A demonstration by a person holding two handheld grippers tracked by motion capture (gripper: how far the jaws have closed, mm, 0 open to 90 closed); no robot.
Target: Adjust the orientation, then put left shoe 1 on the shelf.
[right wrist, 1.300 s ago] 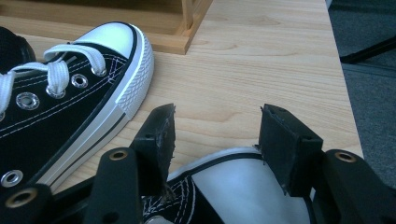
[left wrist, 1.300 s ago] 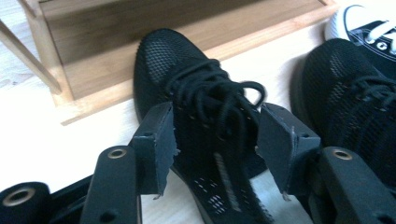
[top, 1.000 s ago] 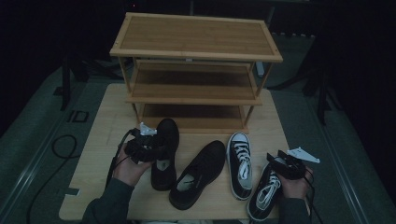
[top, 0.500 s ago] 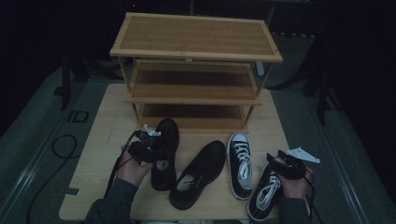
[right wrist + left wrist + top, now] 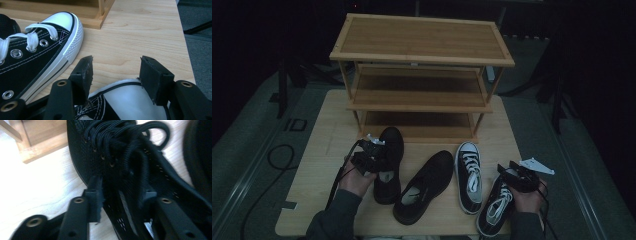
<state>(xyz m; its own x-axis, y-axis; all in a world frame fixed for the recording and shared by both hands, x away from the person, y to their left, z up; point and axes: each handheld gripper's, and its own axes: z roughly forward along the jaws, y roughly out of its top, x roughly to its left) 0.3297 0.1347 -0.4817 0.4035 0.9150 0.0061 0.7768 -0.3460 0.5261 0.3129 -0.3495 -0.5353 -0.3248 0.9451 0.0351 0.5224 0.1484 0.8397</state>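
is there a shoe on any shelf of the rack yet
No, in the high view all three shelves of the wooden rack are bare and all four shoes lie on the table in front of it.

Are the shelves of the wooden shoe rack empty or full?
Empty. The shoe rack has bare boards on all three levels in the high view; all four shoes sit on the table in front.

My left gripper (image 5: 373,154) low beside my left hand (image 5: 357,177), jaws just closing, half shut, my right gripper (image 5: 517,176) level, jaws apart, right hand (image 5: 527,196) gripping it
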